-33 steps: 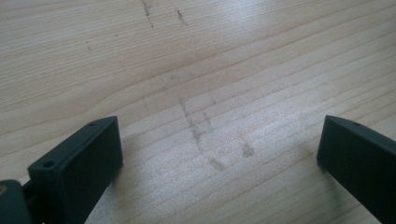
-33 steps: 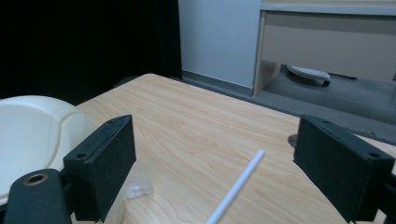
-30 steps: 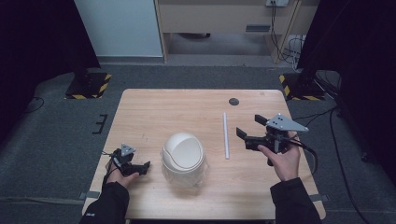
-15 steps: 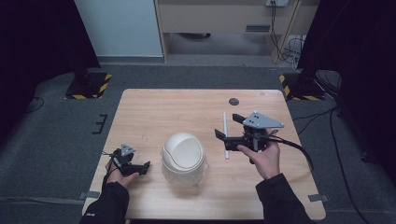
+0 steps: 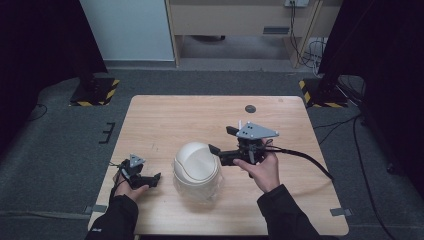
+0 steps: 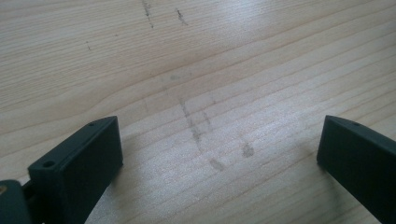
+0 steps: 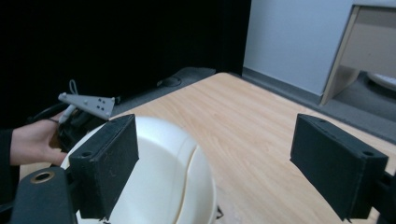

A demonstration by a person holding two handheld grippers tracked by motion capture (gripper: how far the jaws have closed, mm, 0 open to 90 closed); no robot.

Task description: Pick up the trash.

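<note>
Here the wooden table (image 5: 165, 120) has plenty of bare surface — the whole far half is open apart from a small dark disc (image 5: 250, 108) near the far edge, right of centre. A white domed container (image 5: 197, 170) with a swing-type top sits in the near middle of the table, with free wood on both sides and a strip of board between it and the near edge.

The right gripper (image 5: 221, 141) is held by the person's right hand (image 5: 261, 167) just right of the container, its jaws spread wide and pointing left, one jaw tip at or just over the dome's far right edge — whether it touches cannot be told. In the right gripper view the white dome (image 7: 159, 172) lies below and between the two jaws, nearer the left one, and nothing is gripped.

The left gripper (image 5: 150, 178) rests low at the near left, close to the table's left edge, held in the left hand (image 5: 127, 184). Its jaws stand wide apart over bare wood (image 6: 201, 84) in the left gripper view, holding nothing, clear of the container.
</note>
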